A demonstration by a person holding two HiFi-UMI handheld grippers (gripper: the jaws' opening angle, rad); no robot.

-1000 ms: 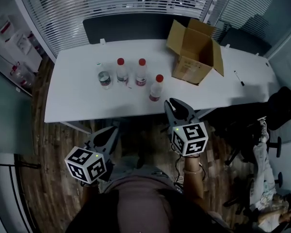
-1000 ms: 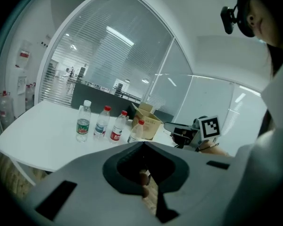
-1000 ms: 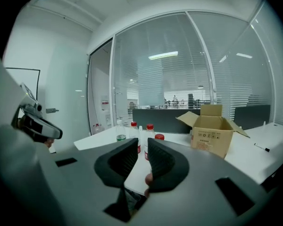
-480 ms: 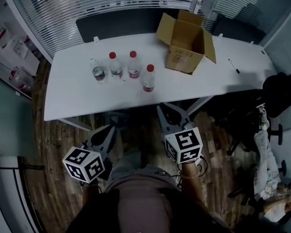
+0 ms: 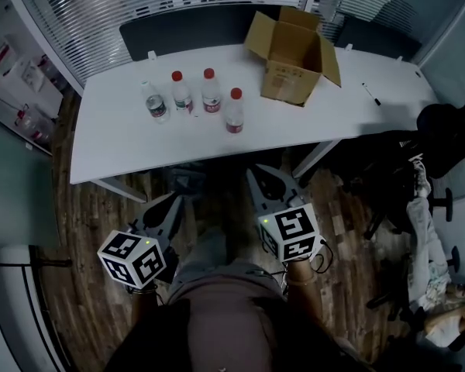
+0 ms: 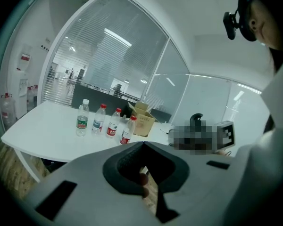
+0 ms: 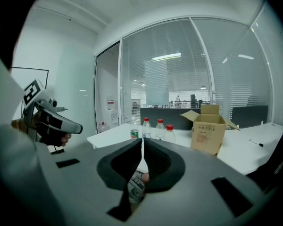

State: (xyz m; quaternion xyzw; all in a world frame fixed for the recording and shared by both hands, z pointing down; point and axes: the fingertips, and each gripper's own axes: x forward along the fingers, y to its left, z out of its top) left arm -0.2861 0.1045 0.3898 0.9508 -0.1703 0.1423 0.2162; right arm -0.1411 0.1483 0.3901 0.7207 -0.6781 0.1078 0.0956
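**Fig. Head view w/ both gripper views.** The left claw (image 5: 173, 200) and right claw (image 5: 258, 177) are hovering over the wood-plank floor (image 5: 77, 215). Both are short of the near edge of the tabletop (image 5: 124, 149) and well apart from everything on it.

- **Claw state:** The left claw's jaws are meeting at the tips w/ nothing between them. The right claw's jaws are sitting together but for a hairline slit, and are likewise empty.
- **Progress:** Nothing is being gripped or touched.
  - All four bottles are standing upright on the tabletop, left of centre.
  - Bottle A (image 5: 152, 101), bottle B (image 5: 180, 91) and bottle C (image 5: 210, 90) are forming a row.
  - Bottle D (image 5: 233, 110) is standing just in front of that row, toward the carton (image 5: 293, 45) – the one nearest the right claw.
  - The carton's flaps are hanging open, and the part of its interior in view is showing no contents.
- **Materials and shapes:**
  - The bottles are slim clear-plastic cylinders w/ screw caps. A is wearing a white cap and green label; B–D are wearing red caps, C and D w/ red labels.
  - The carton is brown cardboard w/ print on one side.
  - The tabletop is smooth, white and long.
  - A thin dark pen (image 5: 370, 94) is lying near its right end.
  - The claws are grey moulded shells w/ black padded linings – each is carrying a marker cube.
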